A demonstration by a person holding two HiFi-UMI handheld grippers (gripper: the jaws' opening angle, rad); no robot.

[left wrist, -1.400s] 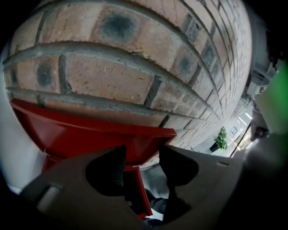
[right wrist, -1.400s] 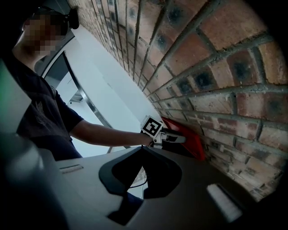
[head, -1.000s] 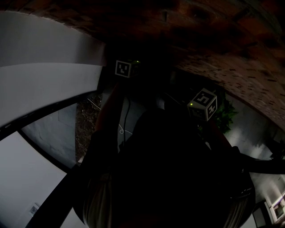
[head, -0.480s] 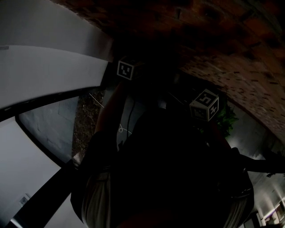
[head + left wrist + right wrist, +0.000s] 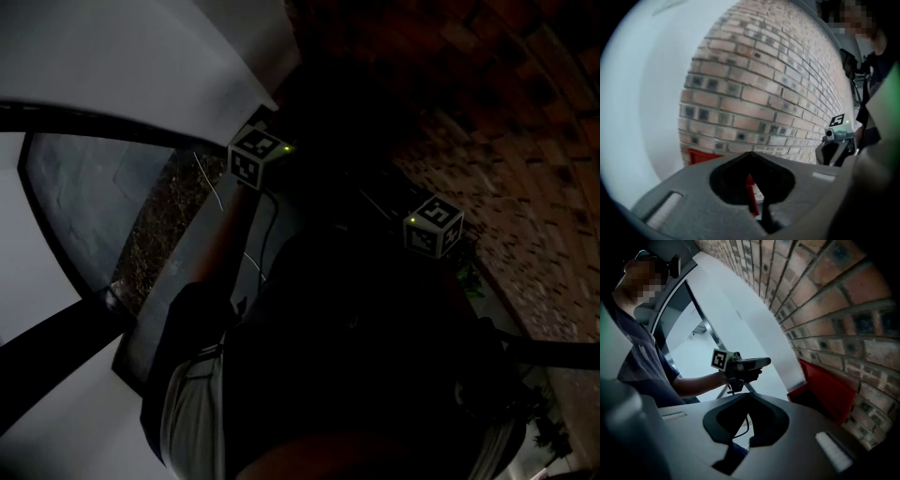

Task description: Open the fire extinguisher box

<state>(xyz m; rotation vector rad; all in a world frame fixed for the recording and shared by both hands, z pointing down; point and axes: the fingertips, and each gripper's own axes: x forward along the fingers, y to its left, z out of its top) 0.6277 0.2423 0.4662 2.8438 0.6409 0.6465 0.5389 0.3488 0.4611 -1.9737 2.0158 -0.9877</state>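
The person stands nearest, in a dark short-sleeved top (image 5: pixel 640 366), with both arms held out toward the brick wall (image 5: pixel 759 79). The left gripper (image 5: pixel 750 155) has its jaws pressed together on nothing. The sliver of red seen through the hole behind their tips belongs to the box beyond and is not something held. The left cube (image 5: pixel 255 155) with its square markers rides on top of this gripper, and a thin cable (image 5: pixel 265 234) hangs beneath it. The right gripper (image 5: pixel 746 395) is held alongside, closer to the brick wall. Its jaws are likewise closed and empty, and the right cube (image 5: pixel 433 226) catches a little light. Both grippers hang in the air clear of the brick wall and touch nothing. Farther on, the red fire extinguisher box (image 5: pixel 825 386) sits low against the brick wall, well apart from either gripper. Beyond the box, a white panel (image 5: pixel 750 319) meets the end of the brick wall.
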